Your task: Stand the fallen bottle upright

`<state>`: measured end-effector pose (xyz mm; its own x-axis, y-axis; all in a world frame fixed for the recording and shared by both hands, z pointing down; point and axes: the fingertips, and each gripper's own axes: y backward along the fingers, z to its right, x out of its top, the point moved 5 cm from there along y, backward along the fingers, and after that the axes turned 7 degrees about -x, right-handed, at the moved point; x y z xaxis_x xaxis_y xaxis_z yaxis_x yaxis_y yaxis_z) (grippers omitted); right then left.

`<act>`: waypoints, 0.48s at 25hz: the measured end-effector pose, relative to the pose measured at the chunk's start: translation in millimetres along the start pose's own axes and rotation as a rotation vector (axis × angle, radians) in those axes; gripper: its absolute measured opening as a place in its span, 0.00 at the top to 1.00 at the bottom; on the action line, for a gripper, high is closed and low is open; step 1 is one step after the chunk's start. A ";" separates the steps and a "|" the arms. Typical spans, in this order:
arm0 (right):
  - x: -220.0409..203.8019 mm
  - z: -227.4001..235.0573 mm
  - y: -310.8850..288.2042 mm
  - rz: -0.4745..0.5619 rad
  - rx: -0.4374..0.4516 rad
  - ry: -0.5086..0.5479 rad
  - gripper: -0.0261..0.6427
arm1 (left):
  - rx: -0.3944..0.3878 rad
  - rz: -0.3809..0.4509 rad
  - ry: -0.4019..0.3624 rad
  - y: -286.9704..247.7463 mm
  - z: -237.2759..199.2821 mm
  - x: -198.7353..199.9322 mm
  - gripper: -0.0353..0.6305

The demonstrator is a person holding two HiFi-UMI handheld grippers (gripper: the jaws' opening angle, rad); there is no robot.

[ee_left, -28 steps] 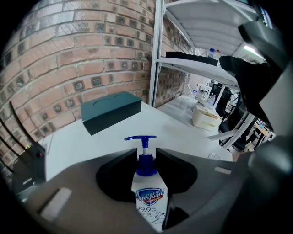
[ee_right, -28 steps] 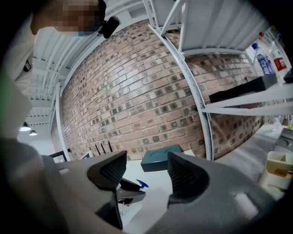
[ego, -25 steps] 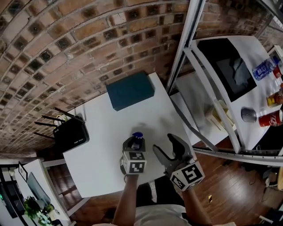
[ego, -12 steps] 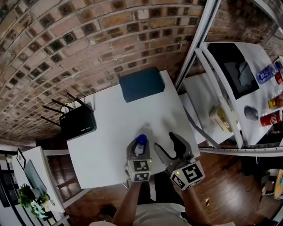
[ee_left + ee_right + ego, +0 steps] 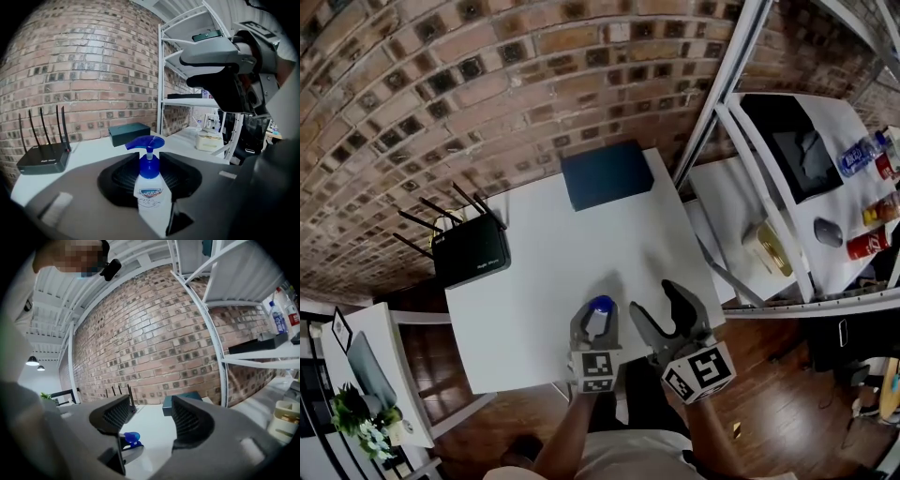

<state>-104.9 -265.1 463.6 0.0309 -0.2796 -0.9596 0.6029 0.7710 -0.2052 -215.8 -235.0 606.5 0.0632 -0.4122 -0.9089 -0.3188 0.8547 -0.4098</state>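
Observation:
A small clear pump bottle (image 5: 600, 307) with a blue pump top is pinched between the jaws of my left gripper (image 5: 597, 323), over the near edge of the white table (image 5: 534, 281). In the left gripper view the bottle (image 5: 150, 192) stands about upright between the pads, pump head up; its base is hidden. My right gripper (image 5: 658, 307) hovers just to the right of it, open, with nothing between its jaws. In the right gripper view only the blue pump top (image 5: 131, 437) shows, low left of that gripper's open gap (image 5: 152, 420).
A black router (image 5: 472, 253) with antennas sits at the table's left edge. A dark blue box (image 5: 607, 174) lies at its far side against the brick wall. A white metal shelf rack (image 5: 727, 84) stands to the right, with bottles and cans (image 5: 862, 155) on it.
Both grippers have drawn back toward the table's near edge and risen a little. The left one has tilted, bringing the bottle's blue top more upward. Both grips are unchanged.

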 end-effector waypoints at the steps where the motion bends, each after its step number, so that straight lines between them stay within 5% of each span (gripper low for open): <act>1: 1.0 -3.3 1.4 0.004 -0.001 0.005 0.56 | -0.003 0.007 0.001 2.6 0.0 -2.3 0.73; 4: 1.7 -10.3 5.8 0.010 -0.008 0.014 0.56 | -0.010 0.007 0.003 6.4 0.1 -9.2 0.71; 12: 4.9 -34.6 24.7 0.033 -0.029 0.042 0.56 | -0.048 0.009 0.004 24.3 0.7 -17.0 0.45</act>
<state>-117.4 -227.5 447.2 0.0167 -0.2297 -0.9731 0.5790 0.7957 -0.1779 -224.0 -206.9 612.0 0.0567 -0.4061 -0.9121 -0.3646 0.8420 -0.3976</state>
